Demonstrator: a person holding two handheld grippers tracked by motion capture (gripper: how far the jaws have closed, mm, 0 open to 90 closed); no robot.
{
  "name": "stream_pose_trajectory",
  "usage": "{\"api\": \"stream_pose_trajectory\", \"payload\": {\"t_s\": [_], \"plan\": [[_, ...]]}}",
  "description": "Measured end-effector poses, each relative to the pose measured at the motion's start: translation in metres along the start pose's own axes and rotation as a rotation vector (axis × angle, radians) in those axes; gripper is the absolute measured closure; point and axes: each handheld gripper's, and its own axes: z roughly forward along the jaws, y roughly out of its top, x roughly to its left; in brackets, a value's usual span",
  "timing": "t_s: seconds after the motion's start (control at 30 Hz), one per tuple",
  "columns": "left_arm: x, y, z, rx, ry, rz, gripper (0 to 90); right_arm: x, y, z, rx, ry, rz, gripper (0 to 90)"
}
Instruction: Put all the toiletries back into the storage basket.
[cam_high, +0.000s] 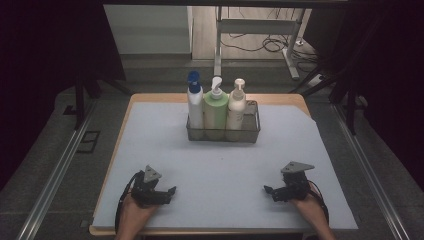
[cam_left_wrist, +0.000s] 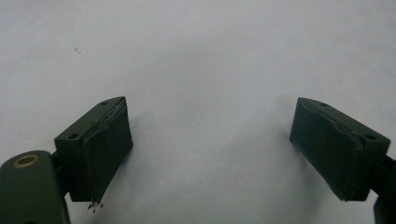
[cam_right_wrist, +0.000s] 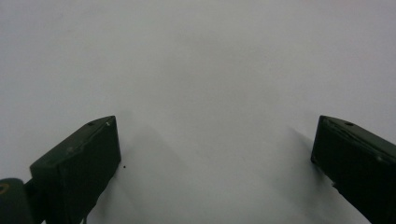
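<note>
Near the front edge of the surface (cam_high: 150, 150), both my tongs rest low on the pale grey mat, one at each corner. Left tongs (cam_high: 170, 192) sit at the near left, held by a hand (cam_high: 134, 212) coming in from the bottom, tips pointing inward toward the middle. Right tongs (cam_high: 267, 190) mirror them at the near right, hand (cam_high: 307, 205) behind, tips also pointing inward. Each carries a grey three-cornered plate on top.

Left gripper view: jaws stand wide apart, bare mat between them, nothing gripped. Right gripper view: same, jaws wide apart over bare mat, nothing between.

Well apart from both tongs, toward the far middle of the surface, stands a wire basket (cam_high: 252, 131). Three pump bottles upright inside it, side by side and touching or nearly so: a white bottle with blue cap (cam_high: 195, 102) at left, a green bottle (cam_high: 216, 107) in the middle, a cream bottle (cam_high: 236, 105) at right. Right end of the basket holds no bottle.

Two tongs well apart from each other.
</note>
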Motion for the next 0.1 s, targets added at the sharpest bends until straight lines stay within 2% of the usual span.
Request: {"api": "stream_pose_trajectory", "payload": {"t_s": [0.1], "plan": [[-0.0003, 0.0003, 0.0000, 0.003, 0.001, 0.003, 12.3, 0.0002, -0.0004, 0.0000, -0.002, 0.000, 0.002, 1.1]]}}
